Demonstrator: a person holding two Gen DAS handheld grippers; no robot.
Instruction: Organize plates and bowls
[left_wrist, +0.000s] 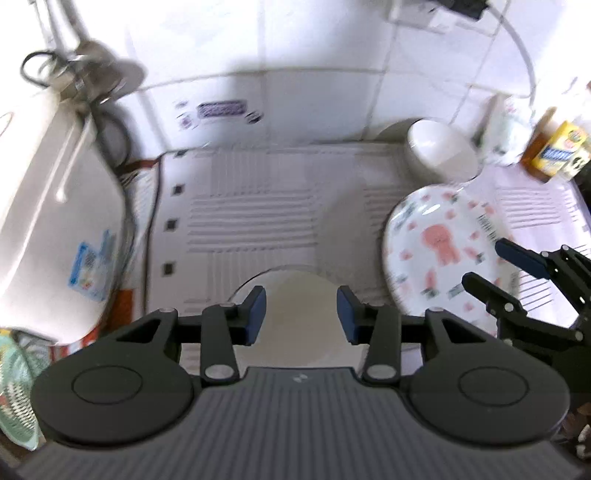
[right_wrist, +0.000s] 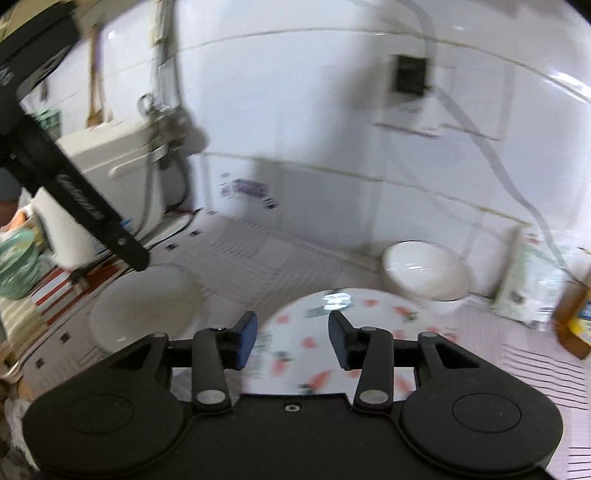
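Note:
In the left wrist view a plain white dish (left_wrist: 301, 325) lies on the ribbed white mat (left_wrist: 251, 206), right under my left gripper (left_wrist: 301, 314). Its blue pads stand apart and touch nothing. A plate with pink figures (left_wrist: 439, 251) lies to the right, and my right gripper (left_wrist: 484, 262) hovers open over its near edge. Behind it a white bowl (left_wrist: 439, 151) leans against the wall. In the right wrist view my right gripper (right_wrist: 293, 332) is open above the patterned plate (right_wrist: 369, 314). The white bowl (right_wrist: 424, 273) is beyond it and the plain dish (right_wrist: 144, 306) to the left.
A large white appliance (left_wrist: 55, 206) stands at the left under a metal tap fitting (left_wrist: 85, 74). A green bowl (left_wrist: 14, 387) sits at the lower left. A white packet (left_wrist: 506, 129) and a yellow box (left_wrist: 557, 151) stand at the right. A tiled wall closes the back.

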